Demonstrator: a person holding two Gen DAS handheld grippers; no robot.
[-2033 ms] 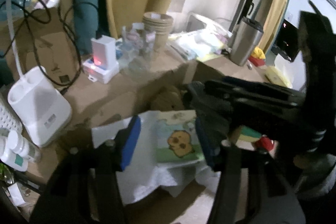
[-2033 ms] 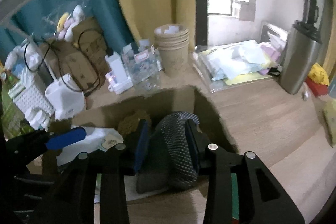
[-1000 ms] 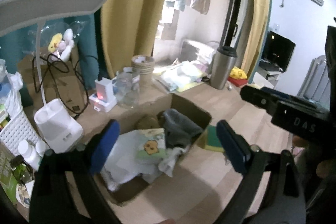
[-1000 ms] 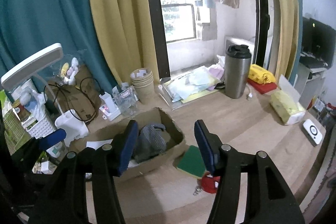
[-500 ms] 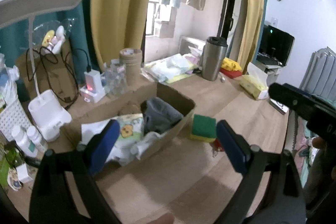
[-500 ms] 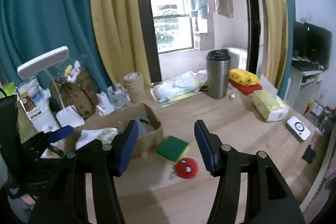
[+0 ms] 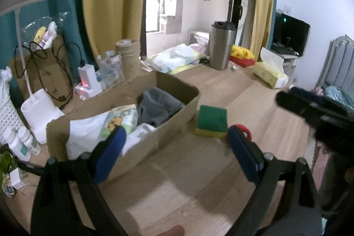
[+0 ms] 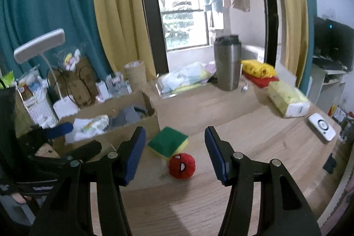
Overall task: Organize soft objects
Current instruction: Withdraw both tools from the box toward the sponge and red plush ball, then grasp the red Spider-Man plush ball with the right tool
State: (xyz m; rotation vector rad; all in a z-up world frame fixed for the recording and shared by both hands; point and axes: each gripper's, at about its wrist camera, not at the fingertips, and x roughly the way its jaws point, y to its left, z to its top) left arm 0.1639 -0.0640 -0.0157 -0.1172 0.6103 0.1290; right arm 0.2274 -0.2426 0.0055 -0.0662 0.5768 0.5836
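A cardboard box (image 7: 172,125) (image 8: 124,129) on the wooden desk holds a grey cloth (image 7: 159,106) (image 8: 130,114), a printed cloth with a yellow cartoon (image 7: 119,121) and white paper. Right of the box lies a green and yellow sponge (image 7: 211,121) (image 8: 168,142). A red plush ball with a spider face (image 8: 181,165) (image 7: 242,131) rests in front of the sponge. My left gripper (image 7: 174,149) is open and empty, hanging back from the box. My right gripper (image 8: 174,154) is open and empty too, with the ball and sponge a little beyond its fingertips.
A steel tumbler (image 8: 227,63), a tissue pack (image 8: 287,101), stacked paper cups (image 7: 129,56), a white desk lamp (image 7: 37,103) with cables, a charger, pill bottles and a white basket crowd the back and left. A white device (image 8: 322,126) lies at the desk's right edge.
Both grippers let go of the cloths in the box and pulled back and away. Over the last half second they have sunk toward the desk, so the sponge and ball look nearer.
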